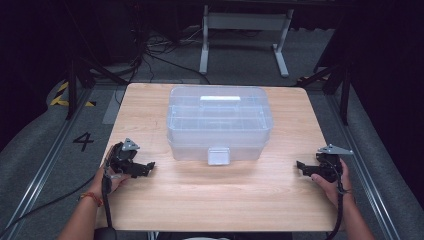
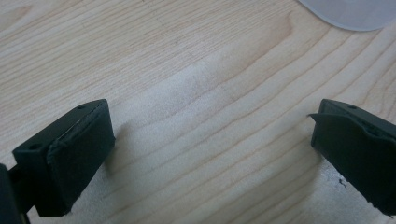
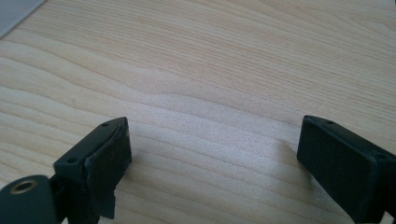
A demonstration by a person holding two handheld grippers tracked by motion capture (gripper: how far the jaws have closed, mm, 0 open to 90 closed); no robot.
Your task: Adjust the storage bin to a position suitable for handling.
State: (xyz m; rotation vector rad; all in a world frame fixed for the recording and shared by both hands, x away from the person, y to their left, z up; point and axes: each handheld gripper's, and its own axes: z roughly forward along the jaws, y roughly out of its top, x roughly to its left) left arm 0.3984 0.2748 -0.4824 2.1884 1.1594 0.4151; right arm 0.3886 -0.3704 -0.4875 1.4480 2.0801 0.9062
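Clear, lidded, rectangular plastic storage box (image 1: 219, 122) with rounded corners, white top handle and frosted front latch; centred in the high view, towards the far edge of the pale wooden table (image 1: 220, 200); closed, untouched. Left gripper (image 1: 148, 167) at lower left, jaws spread wide, holding nothing; right gripper (image 1: 299, 167) at lower right, likewise wide and empty.

Clear box (image 2: 348, 11) cut off at top edge, contents too hazy to tell
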